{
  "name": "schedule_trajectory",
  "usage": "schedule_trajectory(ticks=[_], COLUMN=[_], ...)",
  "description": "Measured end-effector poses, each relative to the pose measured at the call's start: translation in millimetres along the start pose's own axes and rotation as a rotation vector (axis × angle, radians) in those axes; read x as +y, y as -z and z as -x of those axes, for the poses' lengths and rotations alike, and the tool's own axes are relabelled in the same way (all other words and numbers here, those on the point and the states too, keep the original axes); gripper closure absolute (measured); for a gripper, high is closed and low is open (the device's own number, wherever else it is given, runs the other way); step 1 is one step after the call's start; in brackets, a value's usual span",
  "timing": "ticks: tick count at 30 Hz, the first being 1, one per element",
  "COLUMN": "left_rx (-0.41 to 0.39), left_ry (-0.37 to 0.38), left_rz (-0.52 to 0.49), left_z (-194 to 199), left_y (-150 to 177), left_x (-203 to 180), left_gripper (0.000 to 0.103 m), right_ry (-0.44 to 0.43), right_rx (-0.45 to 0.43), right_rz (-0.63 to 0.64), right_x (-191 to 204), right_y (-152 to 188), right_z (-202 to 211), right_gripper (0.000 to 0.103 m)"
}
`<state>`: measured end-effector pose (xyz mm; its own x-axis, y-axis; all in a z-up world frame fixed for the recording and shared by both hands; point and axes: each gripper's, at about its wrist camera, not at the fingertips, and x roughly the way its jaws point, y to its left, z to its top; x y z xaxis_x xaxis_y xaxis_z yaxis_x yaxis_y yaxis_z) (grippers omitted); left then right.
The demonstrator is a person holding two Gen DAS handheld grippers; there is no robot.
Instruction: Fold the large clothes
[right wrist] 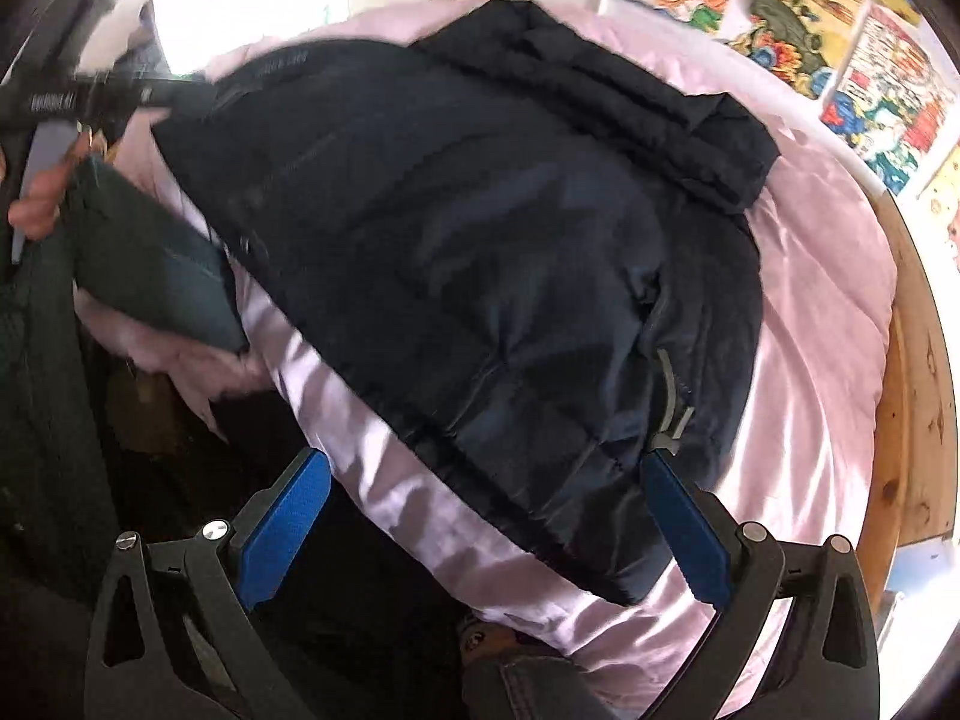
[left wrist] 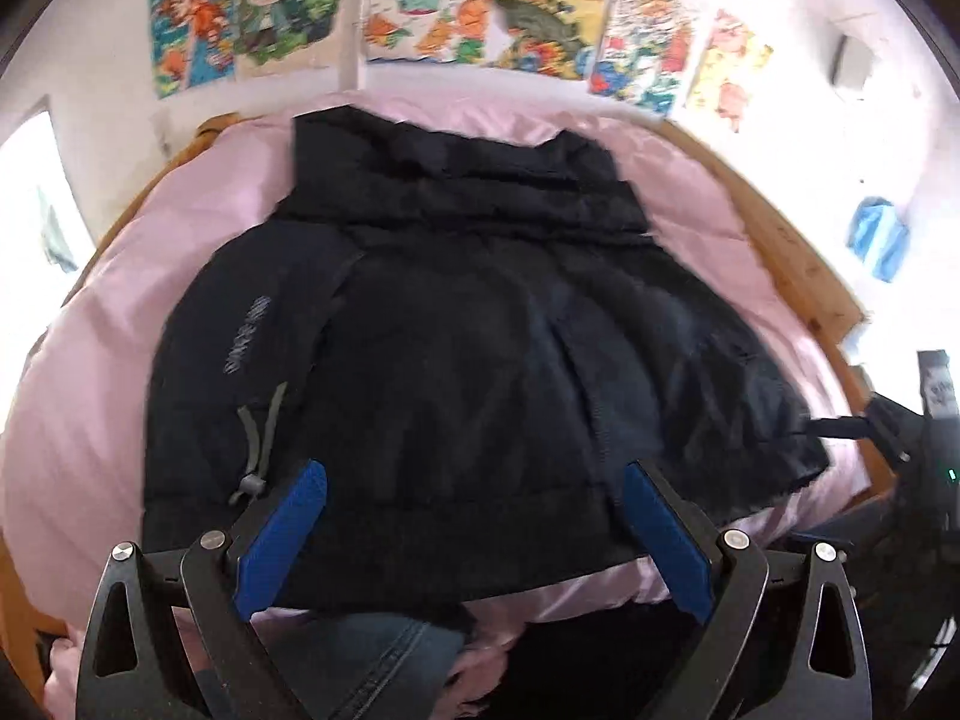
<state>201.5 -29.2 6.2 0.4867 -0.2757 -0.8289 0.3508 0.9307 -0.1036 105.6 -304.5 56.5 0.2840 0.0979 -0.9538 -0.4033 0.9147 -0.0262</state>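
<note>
A black puffer jacket (left wrist: 480,330) (right wrist: 480,240) lies spread flat on a pink duvet (left wrist: 90,390) (right wrist: 810,360), collar toward the wall. A grey drawstring toggle (left wrist: 255,483) (right wrist: 666,420) hangs at its hem. My left gripper (left wrist: 474,480) hovers over the near hem, jaws wide apart, its blue pads (left wrist: 288,528) pressing on nothing. My right gripper (right wrist: 486,468) stands open above the jacket's hem corner and the duvet edge, also holding nothing. Part of the left gripper's black body (right wrist: 90,96) shows at the upper left of the right wrist view.
A wooden bed frame (left wrist: 804,276) (right wrist: 912,420) rims the bed. Colourful posters (left wrist: 480,6) cover the white wall behind. The person's denim leg (left wrist: 372,660) (right wrist: 528,690) is at the near edge, with a hand (right wrist: 36,204) and dark sleeve (right wrist: 150,276) at left.
</note>
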Motion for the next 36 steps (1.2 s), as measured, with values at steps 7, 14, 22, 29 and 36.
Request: schedule_trajectory(ticks=[7, 14, 22, 29, 36], left_rx=[-0.001, -0.107, -0.127, -0.152, -0.162], left_ry=[-0.045, -0.108, -0.118, -0.116, -0.082], left_rz=[-0.008, -0.066, -0.088, -0.059, -0.06], left_z=[-6.3, 7.0, 10.9, 16.2, 20.8], left_y=[11.8, 10.7, 10.6, 10.8, 11.8], left_x=[7.9, -4.6, -6.0, -3.8, -1.4], left_gripper=[0.003, 0.003, 0.003, 0.003, 0.003], right_ry=[0.212, 0.457, 0.544, 0.531, 0.534], right_rx=[0.058, 0.027, 0.031, 0.033, 0.011], right_rz=[0.141, 0.364, 0.343, 0.319, 0.331], right_x=[30.6, 58.5, 48.6, 35.0, 37.0], right_y=[9.3, 12.7, 9.1, 10.0, 10.9], right_z=[-30.9, -44.7, -47.2, -51.9, -47.6], right_gripper=[0.002, 0.002, 0.004, 0.016, 0.051])
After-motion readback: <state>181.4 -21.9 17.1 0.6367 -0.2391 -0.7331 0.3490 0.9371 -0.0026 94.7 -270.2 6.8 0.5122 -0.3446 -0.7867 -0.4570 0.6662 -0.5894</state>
